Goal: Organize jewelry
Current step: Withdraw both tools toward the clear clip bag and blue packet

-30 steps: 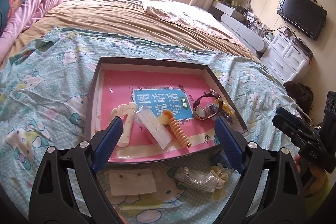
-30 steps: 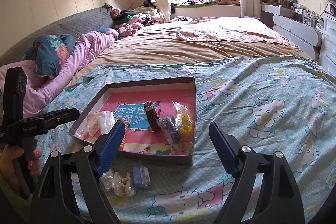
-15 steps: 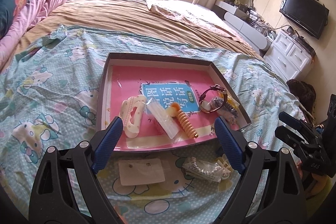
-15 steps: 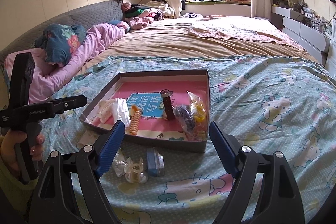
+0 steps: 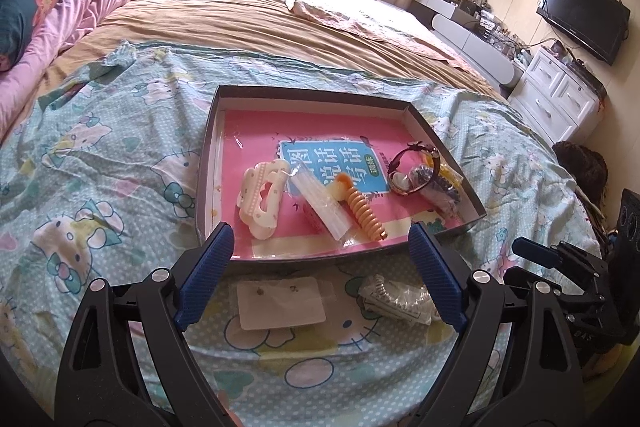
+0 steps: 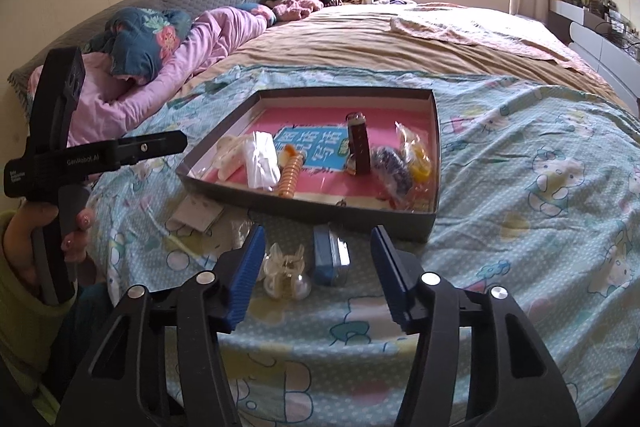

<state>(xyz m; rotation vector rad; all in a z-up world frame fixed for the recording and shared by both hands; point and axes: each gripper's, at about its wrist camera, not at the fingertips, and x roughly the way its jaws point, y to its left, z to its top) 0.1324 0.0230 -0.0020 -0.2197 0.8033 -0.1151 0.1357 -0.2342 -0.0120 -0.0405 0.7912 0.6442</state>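
Item 1, tray (image 5: 208, 163): I logged it lying on the bed (image 5: 100, 163), holding a cream hair claw (image 5: 262, 199), an orange spiral tie (image 5: 365, 215), a watch (image 5: 414, 169) and bagged pieces at its right wall.

Item 2, loose stock on the bed just in front of the tray: an earring card (image 5: 280, 302), a bagged chain (image 5: 394, 301), a clear claw clip (image 6: 286, 271), a small blue case (image 6: 330, 255).

Item 3, left tongs (image 5: 318, 275): spread wide, empty, above the card.

Item 4, right tongs (image 6: 318, 275): parted, empty, bracketing clip and case.

Risk, my judgement: the pads could catch both clip and case together, or pinch the soft sheet; the flat card might slide instead of lifting.
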